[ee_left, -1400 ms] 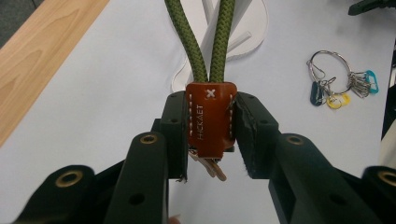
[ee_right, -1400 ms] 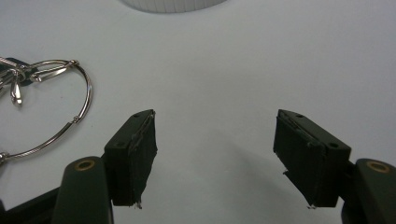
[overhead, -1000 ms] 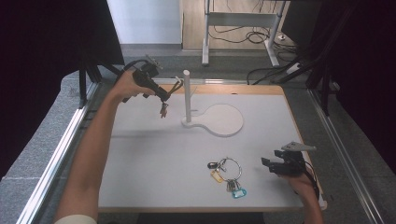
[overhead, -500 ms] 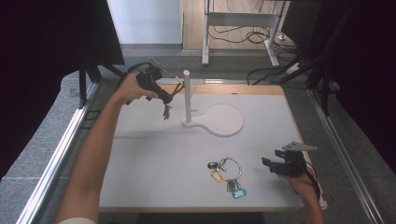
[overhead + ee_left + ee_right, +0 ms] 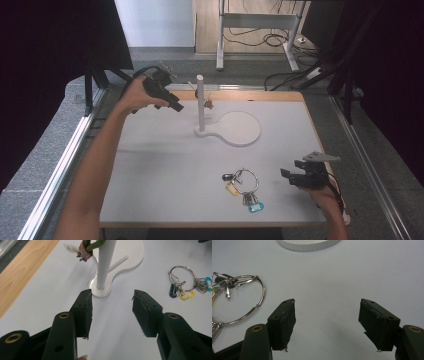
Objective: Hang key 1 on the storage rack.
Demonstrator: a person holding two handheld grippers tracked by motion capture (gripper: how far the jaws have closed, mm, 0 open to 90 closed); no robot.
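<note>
A white post (image 5: 200, 100) rises from a white keyhole-shaped base (image 5: 241, 129) at the back middle of the board. From a small peg on the post hangs a green loop with a brown tag (image 5: 86, 249), also visible as a small dark item (image 5: 208, 103). My left gripper (image 5: 176, 106) is just left of the post, open and empty (image 5: 112, 312). A large key ring (image 5: 245, 182) with keys and coloured tags lies near the front. Right of it, low over the board, my right gripper (image 5: 286, 175) is open and empty (image 5: 327, 325), the ring (image 5: 242, 300) at its left.
The white board (image 5: 165, 165) lies on a wooden table with a strip of wood (image 5: 260, 95) showing along the back edge. Metal rails (image 5: 70, 150) run along both sides. Dark screens stand left and right of the table.
The left gripper carried the tagged loop right to the post, left it hanging on the peg, and opened. The right gripper stayed put.
</note>
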